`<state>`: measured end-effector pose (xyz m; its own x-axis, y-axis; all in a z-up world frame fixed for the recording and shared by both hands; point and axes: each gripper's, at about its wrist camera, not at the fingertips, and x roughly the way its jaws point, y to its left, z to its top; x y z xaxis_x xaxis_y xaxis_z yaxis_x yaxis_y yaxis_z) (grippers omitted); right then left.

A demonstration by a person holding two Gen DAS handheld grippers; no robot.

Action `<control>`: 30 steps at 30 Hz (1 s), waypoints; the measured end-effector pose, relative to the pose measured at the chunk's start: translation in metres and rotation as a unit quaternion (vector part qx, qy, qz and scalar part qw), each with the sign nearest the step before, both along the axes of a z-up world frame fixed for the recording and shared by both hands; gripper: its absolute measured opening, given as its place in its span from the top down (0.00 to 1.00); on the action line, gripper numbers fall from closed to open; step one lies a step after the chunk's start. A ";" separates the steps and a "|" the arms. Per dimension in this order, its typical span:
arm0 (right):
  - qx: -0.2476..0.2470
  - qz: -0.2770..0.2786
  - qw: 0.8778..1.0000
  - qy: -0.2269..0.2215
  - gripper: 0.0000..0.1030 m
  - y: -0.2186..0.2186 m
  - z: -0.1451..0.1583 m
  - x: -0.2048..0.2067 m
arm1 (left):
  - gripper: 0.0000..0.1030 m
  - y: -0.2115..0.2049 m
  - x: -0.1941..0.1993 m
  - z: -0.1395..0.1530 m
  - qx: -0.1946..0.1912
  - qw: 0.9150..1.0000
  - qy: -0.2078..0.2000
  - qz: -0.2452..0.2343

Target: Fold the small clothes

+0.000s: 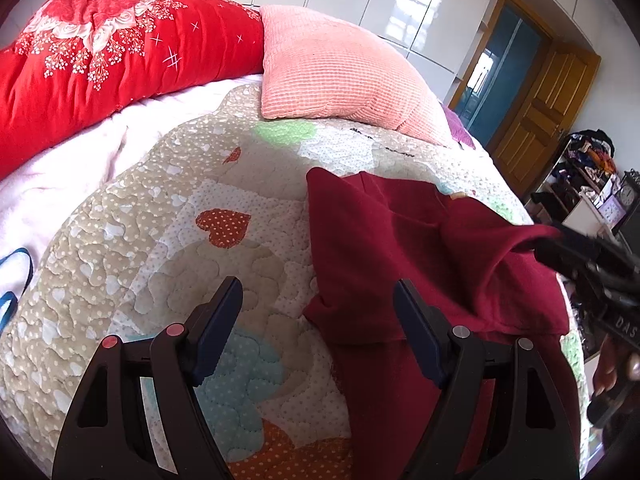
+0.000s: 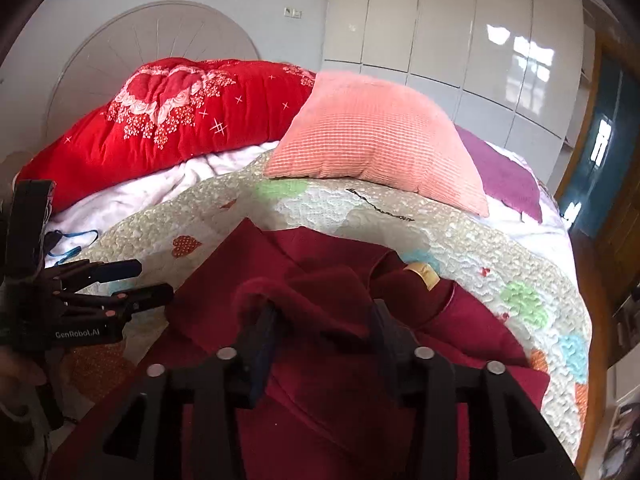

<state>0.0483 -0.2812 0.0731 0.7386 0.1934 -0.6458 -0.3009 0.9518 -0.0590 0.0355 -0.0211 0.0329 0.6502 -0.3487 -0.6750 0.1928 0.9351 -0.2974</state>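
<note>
A dark red garment lies partly folded on the patterned quilt; it also fills the lower middle of the right wrist view. My left gripper is open and empty, hovering over the garment's left edge. It shows from the side at the left of the right wrist view. My right gripper stands open, with a raised fold of the garment draped over its left finger. In the left wrist view it reaches in from the right, its tips hidden in the cloth.
A pink pillow and a red floral duvet lie at the bed's far end. A purple cloth lies beyond the pillow. A blue strap lies on the white sheet at left. A cluttered shelf and a wooden door stand right.
</note>
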 end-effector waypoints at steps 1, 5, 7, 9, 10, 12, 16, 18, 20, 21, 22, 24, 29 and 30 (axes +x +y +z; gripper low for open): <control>0.009 -0.018 1.000 0.000 0.49 -0.016 0.005 -0.008 | 0.24 0.000 0.000 0.000 -0.006 1.000 -0.001 0.000; 0.061 -0.072 0.995 0.021 0.40 -0.076 0.003 -0.031 | 0.24 -0.010 -0.001 0.000 -0.014 1.000 0.001 -0.022; 0.064 -0.098 0.993 0.033 0.39 -0.094 -0.007 -0.047 | 0.24 -0.022 -0.003 0.000 0.002 0.999 -0.005 -0.041; 0.066 -0.118 0.990 0.047 0.39 -0.113 -0.020 -0.058 | 0.24 -0.035 -0.005 0.000 0.027 0.998 -0.013 -0.052; 0.065 -0.129 0.988 0.054 0.39 -0.122 -0.026 -0.062 | 0.24 -0.039 -0.005 -0.001 0.040 0.998 -0.012 -0.052; 0.064 -0.159 0.983 0.060 0.39 -0.139 -0.034 -0.067 | 0.24 -0.044 -0.002 -0.005 0.057 0.997 -0.008 -0.046; 0.091 -0.212 0.971 0.061 0.39 -0.174 -0.035 -0.062 | 0.24 -0.037 0.011 -0.007 0.063 0.998 -0.002 -0.018; 0.105 -0.230 0.966 0.060 0.37 -0.183 -0.035 -0.049 | 0.24 -0.028 0.025 -0.008 0.051 0.999 0.009 0.007; 0.129 -0.226 0.963 0.075 0.31 -0.186 -0.039 -0.027 | 0.24 -0.021 0.037 -0.011 0.013 1.000 0.018 0.021; 0.140 -0.225 0.960 0.088 0.28 -0.184 -0.044 -0.016 | 0.24 -0.019 0.041 -0.013 -0.001 0.999 0.024 0.023; 0.153 -0.227 0.956 0.103 0.28 -0.186 -0.051 -0.003 | 0.24 -0.018 0.045 -0.016 -0.011 0.999 0.032 0.022; 0.178 -0.225 0.949 0.130 0.35 -0.187 -0.065 0.021 | 0.24 -0.021 0.050 -0.024 -0.018 0.999 0.046 0.009; 0.060 -0.210 0.972 0.082 0.87 -0.168 -0.049 0.031 | 0.24 -0.040 0.049 -0.028 -0.025 0.998 0.055 -0.030; 0.042 -0.220 0.972 0.071 0.89 -0.170 -0.045 0.031 | 0.24 -0.042 0.048 -0.028 -0.024 0.998 0.053 -0.034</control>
